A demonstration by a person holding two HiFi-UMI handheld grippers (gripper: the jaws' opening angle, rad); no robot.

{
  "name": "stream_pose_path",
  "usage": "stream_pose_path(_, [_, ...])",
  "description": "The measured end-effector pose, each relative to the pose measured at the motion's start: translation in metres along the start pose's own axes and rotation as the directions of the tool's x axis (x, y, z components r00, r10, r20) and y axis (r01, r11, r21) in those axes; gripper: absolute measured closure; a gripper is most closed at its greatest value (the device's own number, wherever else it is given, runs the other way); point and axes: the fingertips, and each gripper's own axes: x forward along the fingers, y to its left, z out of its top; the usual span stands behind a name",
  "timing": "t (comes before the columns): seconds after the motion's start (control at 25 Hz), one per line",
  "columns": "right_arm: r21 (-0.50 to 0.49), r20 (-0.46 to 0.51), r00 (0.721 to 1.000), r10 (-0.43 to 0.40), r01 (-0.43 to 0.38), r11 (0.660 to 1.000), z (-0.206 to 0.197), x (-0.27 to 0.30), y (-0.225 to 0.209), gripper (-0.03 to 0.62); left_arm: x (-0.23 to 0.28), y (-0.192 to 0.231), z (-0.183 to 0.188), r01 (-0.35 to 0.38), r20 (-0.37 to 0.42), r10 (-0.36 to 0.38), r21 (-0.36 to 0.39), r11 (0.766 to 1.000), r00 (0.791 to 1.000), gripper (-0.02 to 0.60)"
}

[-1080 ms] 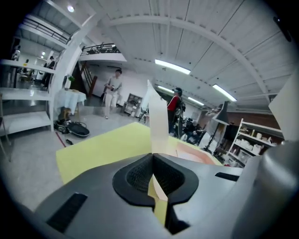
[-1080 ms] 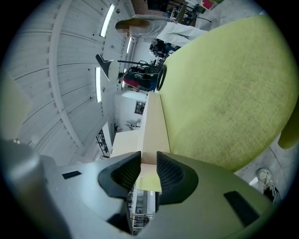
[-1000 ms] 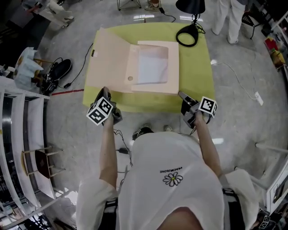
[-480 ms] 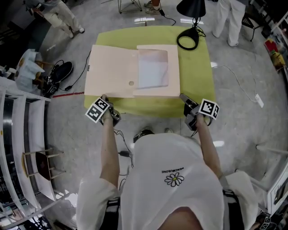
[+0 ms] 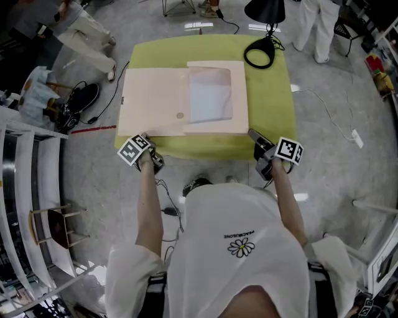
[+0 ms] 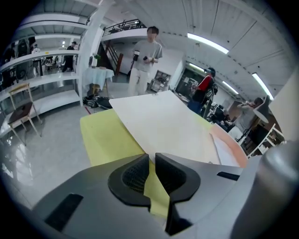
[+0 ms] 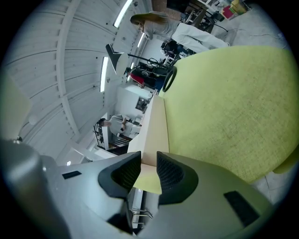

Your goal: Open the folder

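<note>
The folder (image 5: 185,99) lies open and flat on the yellow-green table (image 5: 267,93). Its cover (image 5: 152,102) is spread out to 9 o'clock of the shallow boxed half, and a white sheet (image 5: 210,96) rests inside that half. Seen from the head view, the folder takes up the middle and the 9 o'clock side of the table, and its near edge runs close to the table's 6 o'clock edge. A black lamp (image 5: 264,9) stands at the table's 1 o'clock corner, with its ring base on the cloth.

The left tool (image 5: 145,136) sits at the cover's 7 o'clock corner, pointing down at the table. In the left gripper view the left tool (image 6: 152,156) shows a narrow gap. Its jaws have just been opening, and only the table's cloth (image 6: 107,135) shows in the slit. The cover's corner lies just past the tips, toward 12 o'clock, with nothing pressed between the pads.

The right tool (image 5: 252,134) is at the folder's 5 o'clock corner. In the right gripper view the right tool (image 7: 148,158) stands fairly wide. The cream side wall of the folder (image 7: 154,126) runs in from 12 o'clock and ends between the tips, filling the gap from pad to pad, so this tool holds the corner.

A person (image 6: 147,60) stands on the floor beyond the table at 12 o'clock in the left gripper view.
</note>
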Motion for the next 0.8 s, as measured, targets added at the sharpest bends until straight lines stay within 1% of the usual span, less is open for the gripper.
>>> stream_pose_path(0.08, [-0.005, -0.004, 1.0, 0.0, 0.0, 1.0, 0.001, 0.002, 0.002, 0.507, 0.003, 0.001, 0.001, -0.017, -0.01, 0.017, 0.014, 1.0, 1.0, 0.537])
stream_pose_path(0.28, [0.004, -0.007, 1.0, 0.007, -0.007, 1.0, 0.001, 0.002, 0.002, 0.505, 0.002, 0.0, 0.001, -0.045, -0.03, 0.048, 0.097, 0.994, 0.998, 0.527])
stream_pose_path(0.4, [0.008, -0.008, 1.0, 0.005, -0.005, 1.0, 0.0, 0.002, 0.002, 0.505, 0.0, 0.001, 0.003, -0.041, -0.032, 0.045, 0.096, 0.994, 0.998, 0.518])
stream_pose_path(0.48, [-0.007, -0.016, 1.0, -0.003, 0.003, 1.0, 0.0, 0.002, 0.003, 0.507, -0.002, 0.0, 0.004, -0.033, -0.028, 0.036, 0.088, 0.996, 0.999, 0.517])
stream_pose_path(0.56, [-0.056, -0.031, 0.999, -0.017, 0.015, 0.998, 0.0, 0.002, 0.005, 0.526, -0.006, -0.002, 0.005, -0.026, -0.015, 0.027, 0.087, 0.996, 1.0, 0.511])
stream_pose_path(0.64, [-0.133, -0.043, 0.998, -0.05, 0.044, 0.99, 0.004, 0.002, 0.009, 0.53, -0.012, -0.006, 0.01, -0.012, 0.011, 0.011, 0.075, 0.997, 1.0, 0.511])
stream_pose_path(0.72, [-0.214, -0.039, 0.996, -0.085, 0.075, 0.974, 0.012, -0.002, 0.015, 0.531, -0.021, -0.01, 0.014, 0.006, 0.041, -0.008, 0.056, 0.998, 0.999, 0.511])
stream_pose_path(0.8, [-0.284, -0.018, 0.995, -0.101, 0.092, 0.954, 0.023, -0.006, 0.027, 0.531, -0.032, -0.017, 0.018, 0.022, 0.073, -0.026, 0.055, 0.998, 0.997, 0.511])
